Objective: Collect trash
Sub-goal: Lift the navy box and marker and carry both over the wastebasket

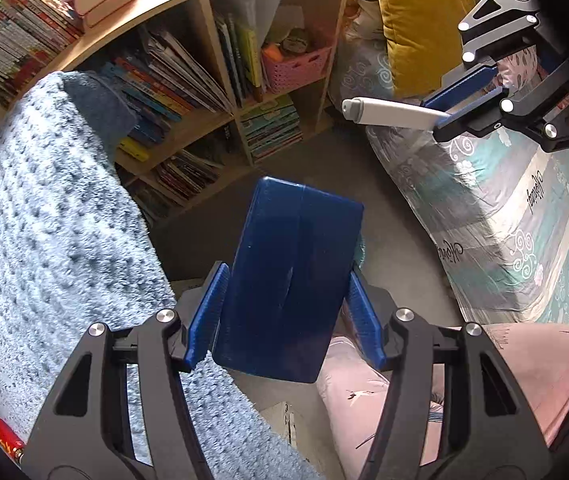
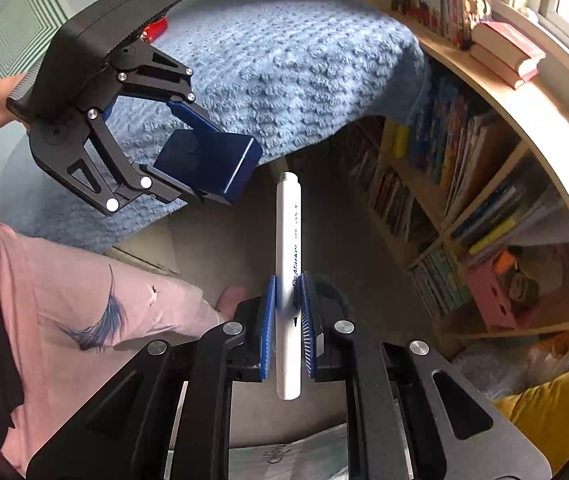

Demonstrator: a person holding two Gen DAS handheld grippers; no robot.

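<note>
My left gripper [image 1: 284, 308] is shut on a dark blue box [image 1: 292, 276], held in the air above the grey floor; the same box [image 2: 208, 164] shows between the left gripper's fingers [image 2: 196, 118] in the right wrist view. My right gripper [image 2: 287, 312] is shut on a white marker pen [image 2: 288, 248] that sticks out forward past its blue pads. In the left wrist view the right gripper [image 1: 464, 100] appears at the upper right with the pen [image 1: 392, 114] pointing left. Both grippers point steeply down, side by side.
A wooden bookshelf [image 1: 204, 4] full of books stands ahead. A fluffy blue blanket [image 1: 44, 220] lies on the left with a small red object [image 1: 4, 436] on it. A patterned bed cover [image 1: 504, 208], a mustard cushion [image 1: 416, 20] and the person's pink trousers [image 2: 84, 300] are close by.
</note>
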